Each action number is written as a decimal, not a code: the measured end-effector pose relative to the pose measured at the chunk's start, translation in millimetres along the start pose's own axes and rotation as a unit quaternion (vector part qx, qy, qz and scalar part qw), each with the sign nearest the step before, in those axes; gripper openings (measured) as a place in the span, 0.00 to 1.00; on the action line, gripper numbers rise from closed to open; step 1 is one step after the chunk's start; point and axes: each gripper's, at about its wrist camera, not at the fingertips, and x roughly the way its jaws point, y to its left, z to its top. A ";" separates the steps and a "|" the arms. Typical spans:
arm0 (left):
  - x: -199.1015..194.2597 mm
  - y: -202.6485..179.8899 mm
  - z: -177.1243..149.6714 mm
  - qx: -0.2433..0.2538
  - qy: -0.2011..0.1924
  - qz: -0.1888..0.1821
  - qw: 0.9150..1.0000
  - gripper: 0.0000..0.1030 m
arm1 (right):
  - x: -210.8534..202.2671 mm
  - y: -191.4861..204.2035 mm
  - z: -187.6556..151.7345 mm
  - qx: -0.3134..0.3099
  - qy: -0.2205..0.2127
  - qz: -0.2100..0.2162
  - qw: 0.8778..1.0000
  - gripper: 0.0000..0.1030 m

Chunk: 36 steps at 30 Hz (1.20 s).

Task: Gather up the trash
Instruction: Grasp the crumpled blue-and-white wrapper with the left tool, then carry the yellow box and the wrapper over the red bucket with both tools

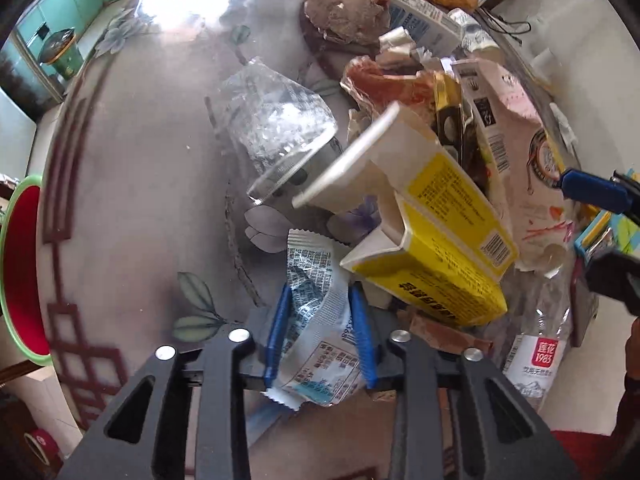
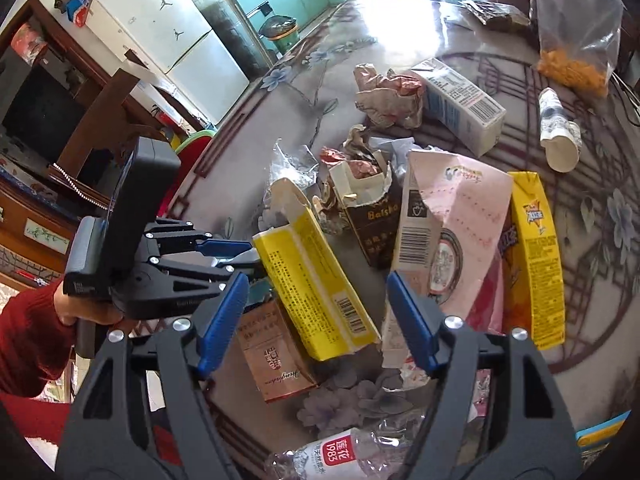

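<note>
My left gripper (image 1: 322,328) is shut on a crumpled silver snack wrapper (image 1: 316,320) with blue print, held just above the table. Trash lies in a pile to its right: an open yellow carton (image 1: 432,216), a clear plastic cup (image 1: 280,128) on its side, a pink paper bag (image 1: 516,152) and a crushed water bottle (image 1: 536,344). My right gripper (image 2: 320,320) is open and empty, its blue fingers (image 2: 412,320) spread over the yellow carton (image 2: 316,280). The left gripper (image 2: 224,252) shows at the left of the right wrist view.
A red basin (image 1: 22,272) with a green rim sits past the table's left edge. Farther back lie a white milk carton (image 2: 460,104), crumpled brown paper (image 2: 388,96), a paper cup (image 2: 560,136) and a bag of orange snacks (image 2: 572,64). A yellow drink box (image 2: 536,256) lies right.
</note>
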 end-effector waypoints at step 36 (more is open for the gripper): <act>-124.6 49.9 2.8 -0.133 -0.161 0.008 0.978 0.23 | 6.0 28.9 24.0 0.000 -0.020 -0.020 1.000 0.32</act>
